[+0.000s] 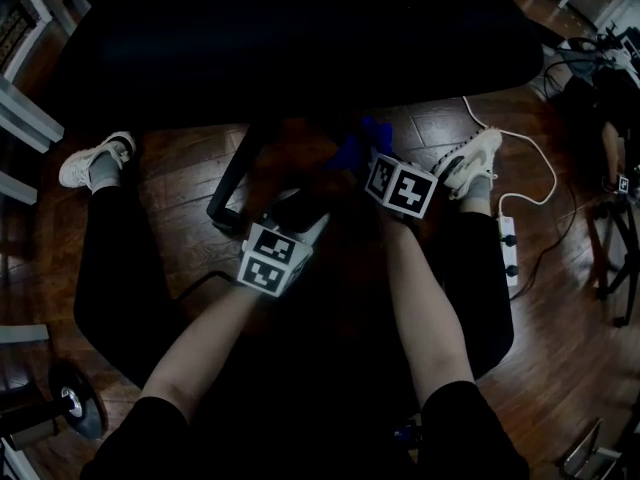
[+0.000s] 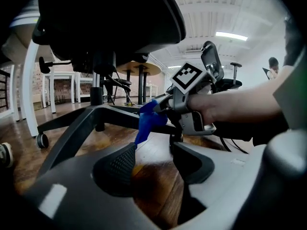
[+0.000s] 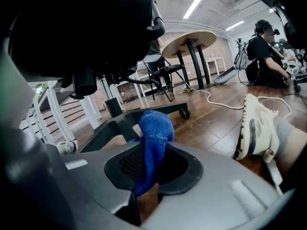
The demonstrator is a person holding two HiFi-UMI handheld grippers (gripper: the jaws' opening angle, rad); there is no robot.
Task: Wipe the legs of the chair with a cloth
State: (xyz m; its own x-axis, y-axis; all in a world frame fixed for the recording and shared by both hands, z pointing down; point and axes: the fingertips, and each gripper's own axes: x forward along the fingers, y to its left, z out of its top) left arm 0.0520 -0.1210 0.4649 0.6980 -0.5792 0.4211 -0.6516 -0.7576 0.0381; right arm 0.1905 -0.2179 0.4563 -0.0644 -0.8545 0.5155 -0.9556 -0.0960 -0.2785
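Note:
The black office chair's seat fills the top of the head view, and one dark chair leg runs out over the wood floor beneath it. My right gripper is shut on a blue cloth, which hangs between its jaws just in front of a chair leg ending in a caster. The left gripper view shows that cloth hanging close over the chair base's legs. My left gripper is open, low over the floor, with nothing between its jaws.
A white power strip with its cable lies on the floor at the right. The person's shoes flank the chair base. A round table, other chairs and a seated person are farther back.

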